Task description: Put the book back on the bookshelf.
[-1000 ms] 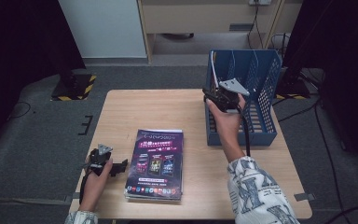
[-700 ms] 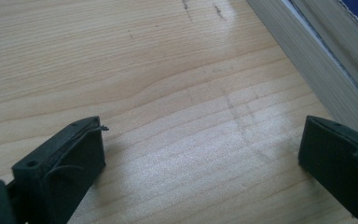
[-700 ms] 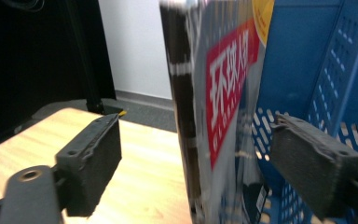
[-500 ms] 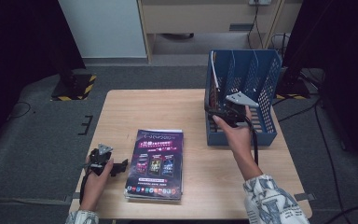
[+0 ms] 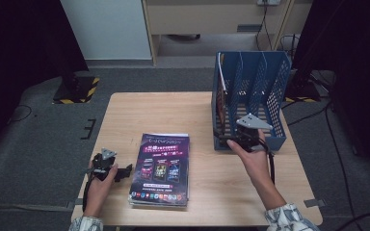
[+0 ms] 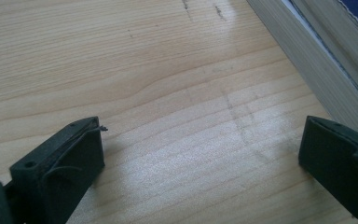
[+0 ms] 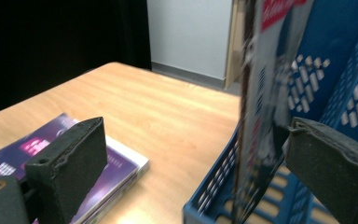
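The right tongs [image 5: 232, 139] sit at the front left corner of the blue file rack [image 5: 274, 96], spread wide and holding nothing. Seen along them, a magazine [image 7: 261, 107] stands upright in the rack's nearest slot, between the two jaws but nearer the far one; I cannot tell if either touches it. A stack of magazines [image 5: 161, 168] lies flat on the bench [image 5: 173, 115], off to the near-jaw side of these tongs. The left tongs [image 5: 120, 172] rest low on the bench just beside that stack's edge, also spread and empty, with bare wood between the jaws
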Demonstrator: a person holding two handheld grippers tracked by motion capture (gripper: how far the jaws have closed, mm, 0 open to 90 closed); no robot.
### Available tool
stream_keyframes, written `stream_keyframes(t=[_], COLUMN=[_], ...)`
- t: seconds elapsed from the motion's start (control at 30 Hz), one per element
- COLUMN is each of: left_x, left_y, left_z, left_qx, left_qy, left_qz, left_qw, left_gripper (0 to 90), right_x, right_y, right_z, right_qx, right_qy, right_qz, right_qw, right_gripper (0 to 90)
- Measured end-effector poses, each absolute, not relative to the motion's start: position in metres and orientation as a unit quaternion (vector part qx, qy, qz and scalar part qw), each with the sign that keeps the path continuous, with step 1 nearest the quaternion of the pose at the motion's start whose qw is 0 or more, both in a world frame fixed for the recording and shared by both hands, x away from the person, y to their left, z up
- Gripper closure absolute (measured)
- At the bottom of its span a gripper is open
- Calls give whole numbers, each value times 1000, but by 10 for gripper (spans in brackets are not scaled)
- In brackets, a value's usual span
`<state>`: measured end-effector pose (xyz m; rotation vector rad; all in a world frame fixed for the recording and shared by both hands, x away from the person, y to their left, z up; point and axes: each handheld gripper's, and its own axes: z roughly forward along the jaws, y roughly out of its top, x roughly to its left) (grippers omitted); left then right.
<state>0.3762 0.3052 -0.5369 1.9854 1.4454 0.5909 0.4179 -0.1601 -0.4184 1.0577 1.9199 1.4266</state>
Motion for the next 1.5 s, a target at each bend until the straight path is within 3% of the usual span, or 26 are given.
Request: stream_keyframes(t=[0.27,0.37,0.73,1.17,1.5], left_x=[377,376,361,351,358], left_y=[307,311,313,271,266], left_z=[-536,-531,-513,-494,-504], left_qx=[748,732,715,759,763], left_qy=[546,559,545,469,472], left_qz=[227,239,238,204,176], left_qw=[302,306,367,403,405], left_gripper=[1,120,132,420,543], right_x=[402,395,379,374,377], right_y=[-150,-142,-107,-107,-113], right_z=[-443,-450,-463,-471,-476], right_qx=[397,392,349,335,350], right_qy=[715,722,762,780,783], right_qz=[523,520,512,502,489], right_qw=[240,231,186,165,160], right_gripper=[104,120,220,325,336])
